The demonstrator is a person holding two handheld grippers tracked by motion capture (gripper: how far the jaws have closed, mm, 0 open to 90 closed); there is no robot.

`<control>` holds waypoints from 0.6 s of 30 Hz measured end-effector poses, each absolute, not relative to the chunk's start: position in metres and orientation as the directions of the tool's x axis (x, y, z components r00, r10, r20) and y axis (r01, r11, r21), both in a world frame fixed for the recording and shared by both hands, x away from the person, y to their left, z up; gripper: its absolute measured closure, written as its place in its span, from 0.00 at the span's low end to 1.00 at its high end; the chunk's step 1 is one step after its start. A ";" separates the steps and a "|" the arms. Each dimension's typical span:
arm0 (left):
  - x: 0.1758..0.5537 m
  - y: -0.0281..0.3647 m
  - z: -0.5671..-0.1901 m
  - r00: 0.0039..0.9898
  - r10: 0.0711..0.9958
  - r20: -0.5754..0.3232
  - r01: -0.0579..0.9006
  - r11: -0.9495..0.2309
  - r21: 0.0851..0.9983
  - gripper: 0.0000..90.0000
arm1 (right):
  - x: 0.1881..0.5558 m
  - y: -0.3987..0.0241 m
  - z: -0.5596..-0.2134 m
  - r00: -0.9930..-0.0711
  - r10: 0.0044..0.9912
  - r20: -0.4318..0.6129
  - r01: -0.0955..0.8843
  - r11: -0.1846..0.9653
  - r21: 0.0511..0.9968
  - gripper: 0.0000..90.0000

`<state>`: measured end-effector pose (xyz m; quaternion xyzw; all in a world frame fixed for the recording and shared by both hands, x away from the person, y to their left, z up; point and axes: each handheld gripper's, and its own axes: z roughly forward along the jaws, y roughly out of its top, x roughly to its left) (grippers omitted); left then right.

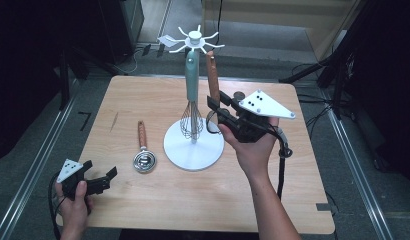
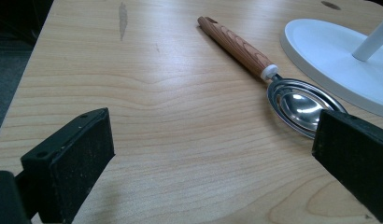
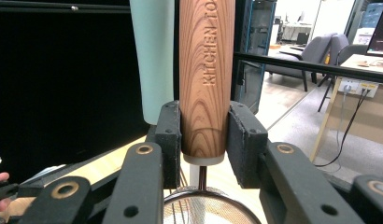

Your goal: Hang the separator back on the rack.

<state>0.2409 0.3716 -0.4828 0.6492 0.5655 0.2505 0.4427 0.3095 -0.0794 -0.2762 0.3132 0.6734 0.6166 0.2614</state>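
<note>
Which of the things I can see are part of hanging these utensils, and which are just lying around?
In the job:
- wooden-handled strainer, clamped in the right gripper
- white hanging stand
- whisk, hanging on the stand
- wooden-handled scoop, lying on the table ahead of the open left gripper

Lying about:
- floor cables beyond the table
- office chairs in the background
</note>
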 end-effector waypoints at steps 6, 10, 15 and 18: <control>0.241 0.372 -0.483 0.237 0.956 -0.176 0.514 0.030 0.857 0.00 | 0.310 -0.080 -0.276 -0.684 0.728 0.048 0.103 0.032 0.994 0.73; 0.241 0.372 -0.483 0.236 0.956 -0.175 0.514 0.030 0.857 0.00 | 0.310 -0.081 -0.276 -0.679 0.732 0.045 0.104 0.035 0.994 0.72; 0.241 0.372 -0.483 0.235 0.956 -0.175 0.515 0.031 0.857 0.00 | 0.310 -0.083 -0.275 -0.677 0.734 0.050 0.101 0.026 0.994 0.80; 0.241 0.372 -0.483 0.234 0.956 -0.174 0.515 0.030 0.857 0.00 | 0.311 -0.084 -0.273 -0.662 0.748 0.032 0.088 0.035 0.996 0.96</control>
